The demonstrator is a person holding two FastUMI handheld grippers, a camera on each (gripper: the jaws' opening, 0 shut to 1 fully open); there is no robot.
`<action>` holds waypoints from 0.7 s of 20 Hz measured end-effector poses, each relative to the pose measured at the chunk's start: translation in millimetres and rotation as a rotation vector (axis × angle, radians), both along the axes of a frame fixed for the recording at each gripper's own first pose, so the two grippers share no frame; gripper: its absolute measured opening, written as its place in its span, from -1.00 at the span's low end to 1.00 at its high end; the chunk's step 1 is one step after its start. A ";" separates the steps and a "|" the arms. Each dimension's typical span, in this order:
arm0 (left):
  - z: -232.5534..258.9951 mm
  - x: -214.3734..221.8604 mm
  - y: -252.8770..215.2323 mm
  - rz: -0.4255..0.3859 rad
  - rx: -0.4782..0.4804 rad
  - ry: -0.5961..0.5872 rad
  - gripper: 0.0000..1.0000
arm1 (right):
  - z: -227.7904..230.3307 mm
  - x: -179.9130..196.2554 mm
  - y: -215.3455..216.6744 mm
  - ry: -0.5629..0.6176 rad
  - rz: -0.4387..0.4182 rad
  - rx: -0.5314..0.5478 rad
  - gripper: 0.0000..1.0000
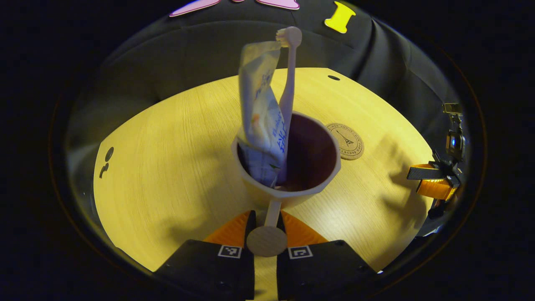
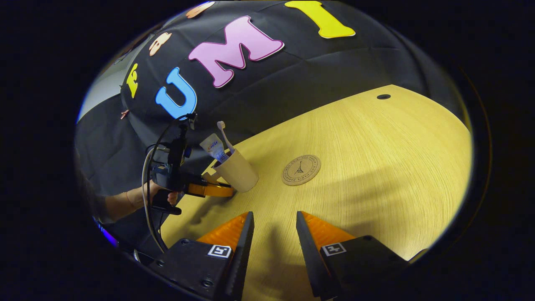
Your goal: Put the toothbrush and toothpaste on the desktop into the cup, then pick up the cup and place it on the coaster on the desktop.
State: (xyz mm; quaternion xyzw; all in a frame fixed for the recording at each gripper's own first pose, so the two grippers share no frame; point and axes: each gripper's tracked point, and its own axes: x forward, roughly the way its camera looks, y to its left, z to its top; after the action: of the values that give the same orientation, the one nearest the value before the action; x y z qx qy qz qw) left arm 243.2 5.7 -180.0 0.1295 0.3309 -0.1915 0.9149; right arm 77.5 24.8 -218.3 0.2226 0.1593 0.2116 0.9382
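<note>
A beige cup [image 1: 288, 184] with a dark inside stands close in front of my left gripper [image 1: 266, 215], which is shut on the cup's peg-like handle [image 1: 267, 238]. A white toothpaste tube [image 1: 259, 113] and a pale toothbrush [image 1: 289, 79] stand in the cup, brush head up. The round cork coaster [image 1: 345, 141] lies on the desktop just right of the cup and beyond it. In the right gripper view the cup [image 2: 237, 171] leans slightly, left of the coaster [image 2: 301, 170], with the left gripper [image 2: 209, 189] at its side. My right gripper [image 2: 271, 221] is open over bare wood.
The wooden desktop [image 1: 167, 167] has a small dark hole [image 1: 333, 77] near its far edge and dark marks [image 1: 106, 161] at its left. The right gripper [image 1: 434, 179] hovers at the desktop's right edge. A hand and cables [image 2: 159, 192] sit behind the left gripper.
</note>
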 end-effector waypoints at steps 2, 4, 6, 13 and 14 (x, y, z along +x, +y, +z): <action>2.5 1.4 -1.7 0.009 -0.025 -0.023 -0.56 | -1.9 0.6 -1.8 0.001 -0.005 0.000 0.26; 5.0 2.1 -3.4 0.010 -0.034 -0.042 -0.64 | -3.3 1.6 -2.8 0.002 -0.007 -0.001 0.27; 8.1 2.5 -6.3 0.002 -0.039 -0.058 -0.67 | -4.8 1.7 -4.5 0.005 -0.010 -0.003 0.26; 6.8 0.3 -3.4 0.001 -0.004 -0.038 -0.71 | -6.6 2.9 -4.5 0.016 -0.016 0.005 0.26; 4.9 -0.5 -3.3 -0.001 0.009 -0.027 -0.70 | -5.4 2.1 -4.8 0.015 -0.016 0.004 0.27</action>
State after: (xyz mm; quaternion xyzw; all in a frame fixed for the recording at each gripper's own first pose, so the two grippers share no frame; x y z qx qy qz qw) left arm 242.7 2.4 -175.2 0.1364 0.3191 -0.1884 0.9187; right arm 79.6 20.0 -223.7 0.2273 0.1641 0.2027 0.9383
